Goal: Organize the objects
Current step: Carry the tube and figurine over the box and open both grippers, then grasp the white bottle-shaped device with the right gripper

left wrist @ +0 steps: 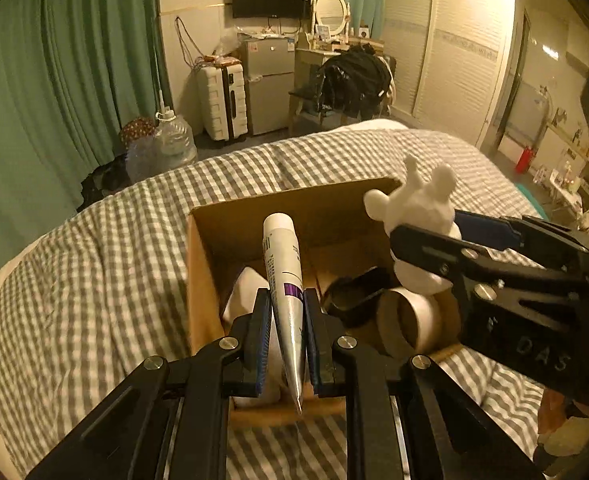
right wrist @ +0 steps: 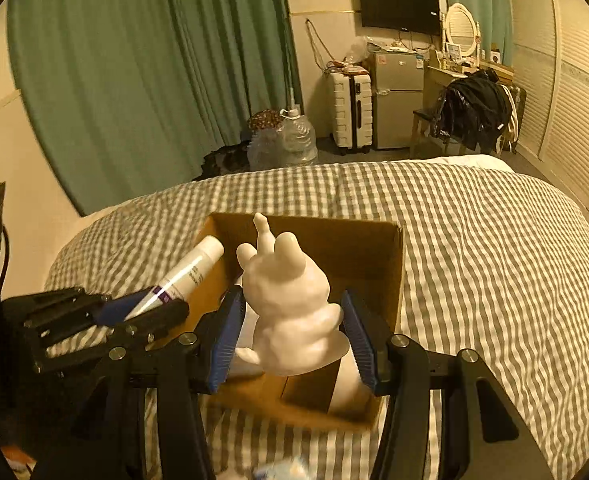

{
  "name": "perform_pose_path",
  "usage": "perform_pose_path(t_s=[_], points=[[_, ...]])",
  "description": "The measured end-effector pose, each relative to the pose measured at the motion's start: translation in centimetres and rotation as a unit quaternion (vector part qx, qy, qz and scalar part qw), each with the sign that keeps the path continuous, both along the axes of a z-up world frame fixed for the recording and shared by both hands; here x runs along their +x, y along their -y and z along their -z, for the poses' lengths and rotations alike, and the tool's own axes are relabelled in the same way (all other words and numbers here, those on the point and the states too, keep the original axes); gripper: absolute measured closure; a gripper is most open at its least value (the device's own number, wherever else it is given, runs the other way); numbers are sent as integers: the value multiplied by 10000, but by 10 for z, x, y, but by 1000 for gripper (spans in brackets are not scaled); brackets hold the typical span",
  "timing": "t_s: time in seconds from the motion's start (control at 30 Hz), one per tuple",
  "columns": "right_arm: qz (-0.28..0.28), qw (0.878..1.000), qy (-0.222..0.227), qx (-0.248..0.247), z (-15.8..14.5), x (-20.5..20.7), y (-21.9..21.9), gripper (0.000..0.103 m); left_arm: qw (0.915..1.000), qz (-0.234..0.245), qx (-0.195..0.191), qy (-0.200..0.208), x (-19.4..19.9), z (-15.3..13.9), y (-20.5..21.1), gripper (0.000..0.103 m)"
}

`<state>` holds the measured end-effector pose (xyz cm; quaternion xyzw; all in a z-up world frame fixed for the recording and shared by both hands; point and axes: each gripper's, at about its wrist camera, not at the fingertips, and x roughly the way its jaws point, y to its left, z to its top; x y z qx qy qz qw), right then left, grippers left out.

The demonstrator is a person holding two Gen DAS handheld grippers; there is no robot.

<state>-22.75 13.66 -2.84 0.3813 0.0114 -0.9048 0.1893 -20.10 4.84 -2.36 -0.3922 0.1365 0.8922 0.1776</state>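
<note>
An open cardboard box (left wrist: 202, 264) sits on the checked bed; it also shows in the right wrist view (right wrist: 390, 264). My left gripper (left wrist: 286, 320) is shut on a white and silver tube (left wrist: 284, 276) with a purple band, held over the box, cap pointing away. The tube also shows in the right wrist view (right wrist: 186, 276). My right gripper (right wrist: 292, 332) is shut on a white animal figurine (right wrist: 290, 304), held over the box's right side. The figurine also shows in the left wrist view (left wrist: 418, 212). Inside the box lie a tape roll (left wrist: 410, 320), a black object (left wrist: 358, 296) and something white (left wrist: 246, 292).
The grey-and-white checked bedspread (right wrist: 474, 260) surrounds the box. Beyond the bed stand water jugs (left wrist: 170, 148), a white suitcase (left wrist: 222, 100), a small fridge (left wrist: 268, 84) and a chair draped in dark clothes (left wrist: 350, 80). Green curtains hang at the left.
</note>
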Motion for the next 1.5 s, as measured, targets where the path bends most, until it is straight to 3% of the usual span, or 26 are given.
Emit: perform_pose_path(t_s=[0.33,0.53,0.6,0.7,0.8,0.9,1.03,1.3,1.5], points=[[308,9989,349,-111,57,-68,-3,53,9989,-21,8,476,-46,58,-10,87],[395,9987,279,-153,61,-70,-7,52,9988,44,23,486,-45,61,-11,87],[359,9989,232,-194,55,-67,-8,44,9988,16,83,485,-44,57,-10,85],[377,9987,81,-329,40,-58,-14,39,9989,20,51,466,-35,45,-9,73],[400,9984,-30,-402,19,-50,-20,37,9994,-48,29,352,-24,28,-5,41],[413,9985,-164,-318,-1,-34,-22,35,9995,-113,146,245,-8,7,4,36],[421,9983,-365,-176,-31,-4,-27,31,9997,-205,140,27,19,-24,13,17],[439,9966,-700,66,-78,75,-45,23,9986,-491,70,-163,77,-57,28,4],[361,9966,-697,247,-78,123,-53,23,9978,-650,-79,-68,108,-44,47,3]])
